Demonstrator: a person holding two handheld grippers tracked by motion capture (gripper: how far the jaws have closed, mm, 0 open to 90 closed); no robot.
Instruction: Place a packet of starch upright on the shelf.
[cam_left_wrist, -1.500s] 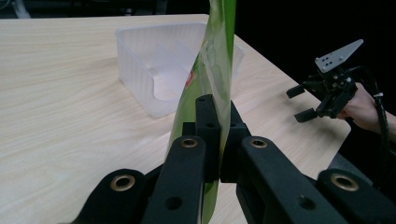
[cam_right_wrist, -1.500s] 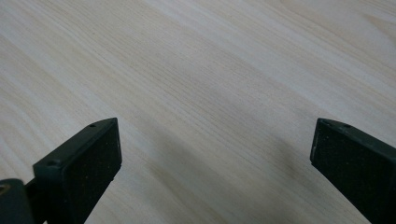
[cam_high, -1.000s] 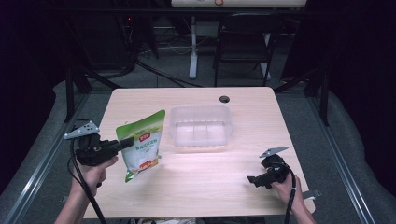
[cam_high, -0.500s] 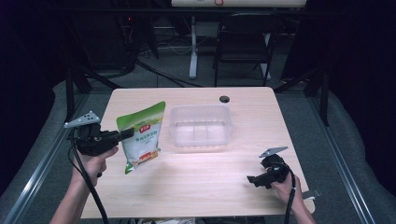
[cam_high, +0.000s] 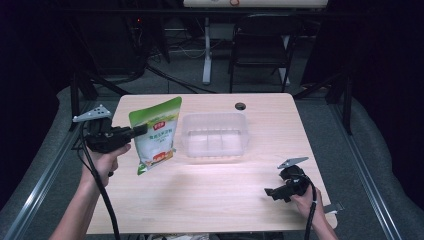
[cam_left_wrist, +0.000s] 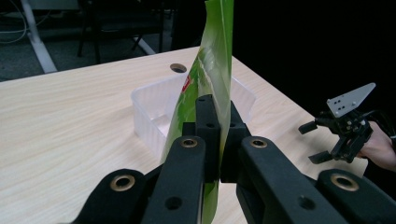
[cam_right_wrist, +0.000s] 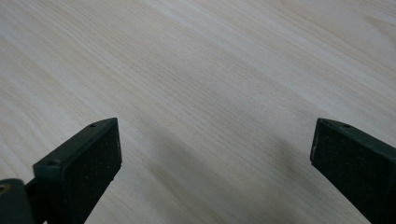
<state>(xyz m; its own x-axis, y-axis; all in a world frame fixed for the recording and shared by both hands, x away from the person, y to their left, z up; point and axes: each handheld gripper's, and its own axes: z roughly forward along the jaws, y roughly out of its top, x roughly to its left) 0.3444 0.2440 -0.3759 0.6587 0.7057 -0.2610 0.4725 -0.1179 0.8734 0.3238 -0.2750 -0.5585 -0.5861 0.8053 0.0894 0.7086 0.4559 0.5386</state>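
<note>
Wooden table (cam_high: 210, 195), left hand-held gripper (cam_high: 141, 130) pinching green pouch (cam_high: 156, 132), right hand-held gripper (cam_high: 272, 192) spread

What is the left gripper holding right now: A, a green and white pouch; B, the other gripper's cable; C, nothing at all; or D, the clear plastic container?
A: the left gripper has its fingers closed on the edge of the green and white pouch, lifted beside the clear plastic container.
</note>
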